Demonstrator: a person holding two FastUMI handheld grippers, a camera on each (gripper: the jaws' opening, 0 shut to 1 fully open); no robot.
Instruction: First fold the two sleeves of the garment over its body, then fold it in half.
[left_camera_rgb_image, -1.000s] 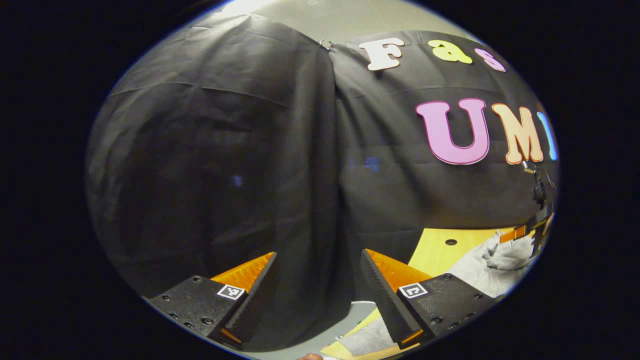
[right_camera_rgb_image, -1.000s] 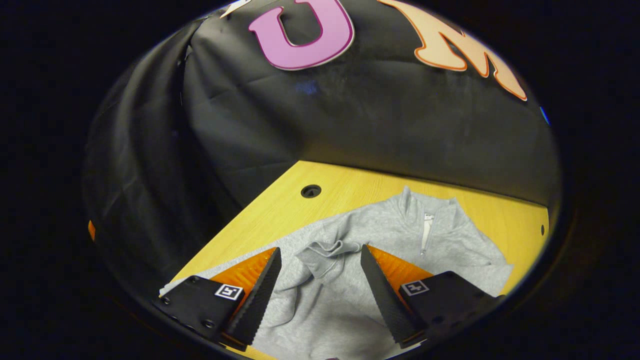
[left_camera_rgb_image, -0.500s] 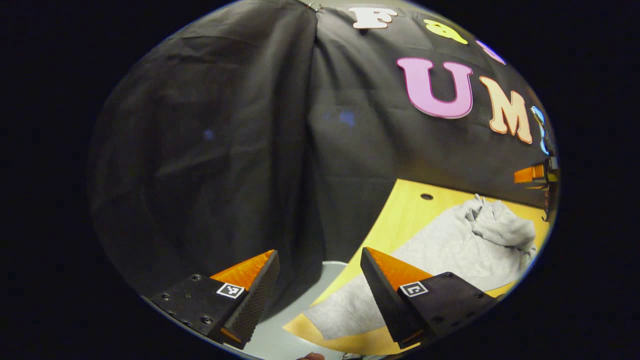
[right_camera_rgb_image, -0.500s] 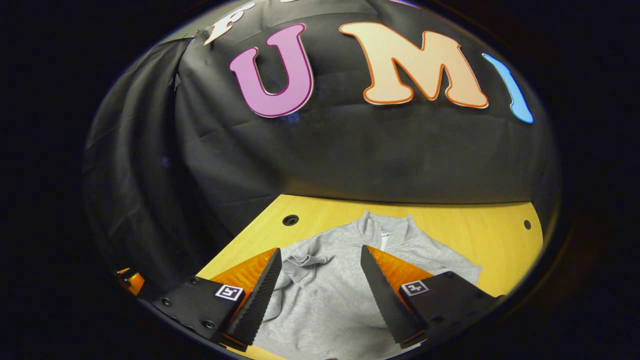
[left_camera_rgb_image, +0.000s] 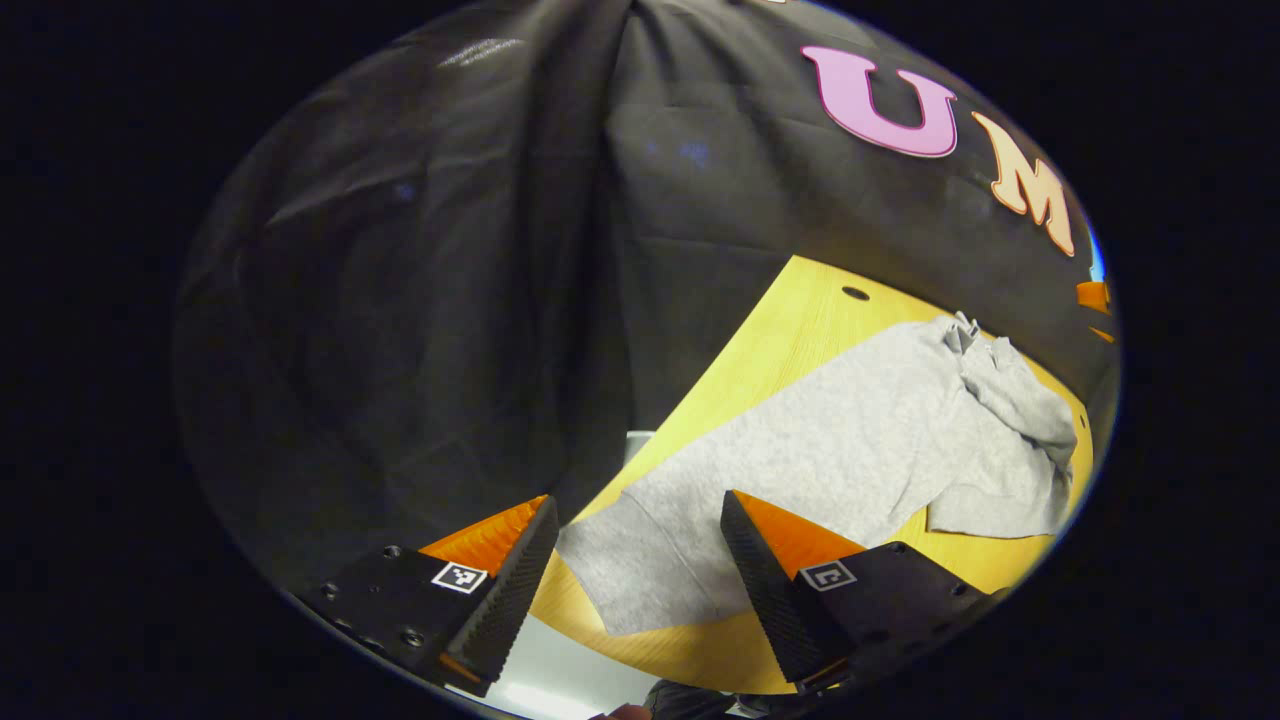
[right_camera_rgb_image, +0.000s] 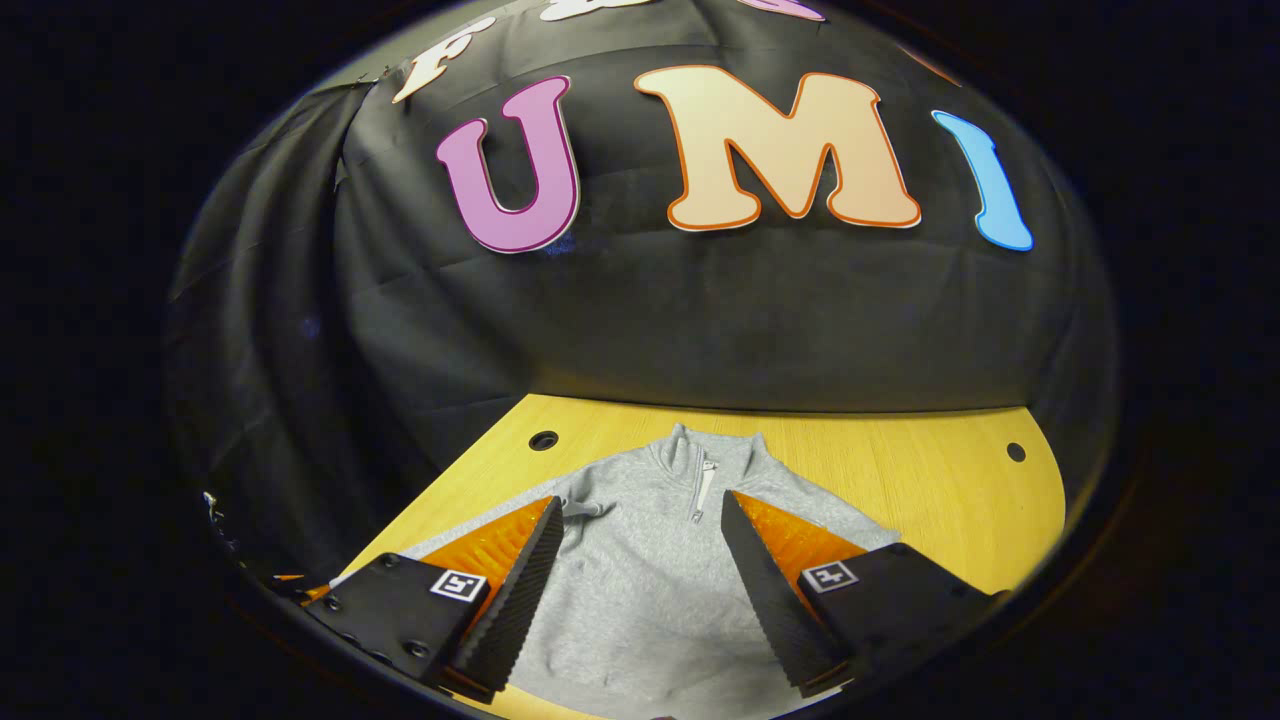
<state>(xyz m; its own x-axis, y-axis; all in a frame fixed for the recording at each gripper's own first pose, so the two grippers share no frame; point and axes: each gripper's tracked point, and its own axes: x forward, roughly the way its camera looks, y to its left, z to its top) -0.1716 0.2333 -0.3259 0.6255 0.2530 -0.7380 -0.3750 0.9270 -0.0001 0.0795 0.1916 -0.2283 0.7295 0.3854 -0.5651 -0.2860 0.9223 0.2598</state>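
The left gripper (left_camera_rgb_image: 640, 560) and right gripper (right_camera_rgb_image: 640, 560) both gape wide, holding nothing, above the grey garment (right_camera_rgb_image: 650, 590) lying flat on the wooden worktop (right_camera_rgb_image: 900, 470), collar toward its far edge.

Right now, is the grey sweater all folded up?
No. The sweater lies mostly spread on the table, one sleeve stretched out flat.
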